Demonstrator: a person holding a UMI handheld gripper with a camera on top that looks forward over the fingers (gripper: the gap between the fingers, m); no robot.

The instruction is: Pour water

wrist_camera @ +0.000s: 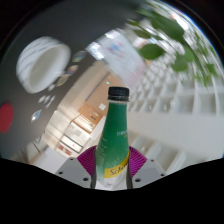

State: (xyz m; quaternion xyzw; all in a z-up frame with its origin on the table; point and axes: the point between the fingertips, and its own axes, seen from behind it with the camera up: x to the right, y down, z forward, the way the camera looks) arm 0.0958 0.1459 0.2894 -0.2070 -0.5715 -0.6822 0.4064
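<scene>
A green bottle with a dark cap and a yellow label stands upright between my fingers. My gripper is shut on the bottle's lower body, with a magenta pad pressed on each side. The bottle is lifted and the view tilts up toward the ceiling. No cup or glass shows.
A round white ceiling lamp is above to the left. White shelving runs to the right, with green plants on top. A red object sits at the far left.
</scene>
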